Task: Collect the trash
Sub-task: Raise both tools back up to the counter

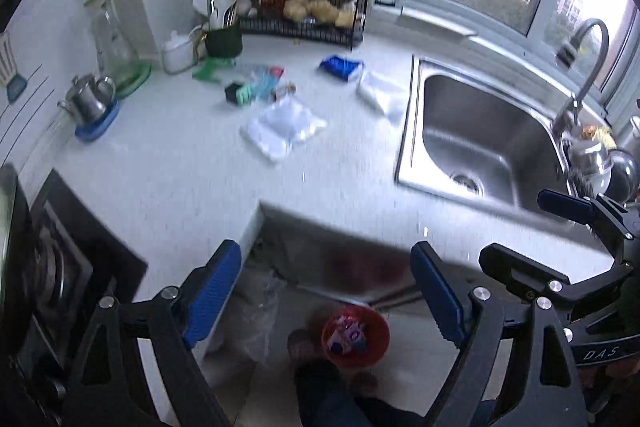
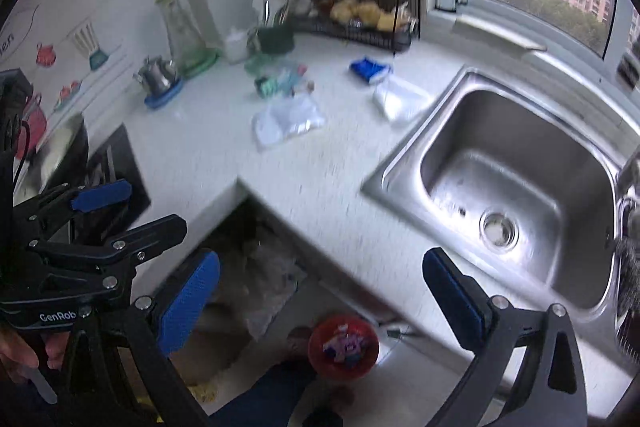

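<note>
Both tools hang high above the worktop (image 1: 168, 163), tilted steeply down. The left tool (image 1: 326, 299) has its jaws spread wide with nothing between them, and the right tool (image 2: 320, 301) likewise stands released and empty. The red bin (image 1: 355, 335) (wrappers inside, print unreadable) sits on the floor below the worktop edge. Farther back from the bin, loose trash lies on the worktop: a clear plastic bag (image 1: 282, 129), a blue packet (image 1: 341, 67) and a white wrapper (image 1: 380, 95), all blurred.
</note>
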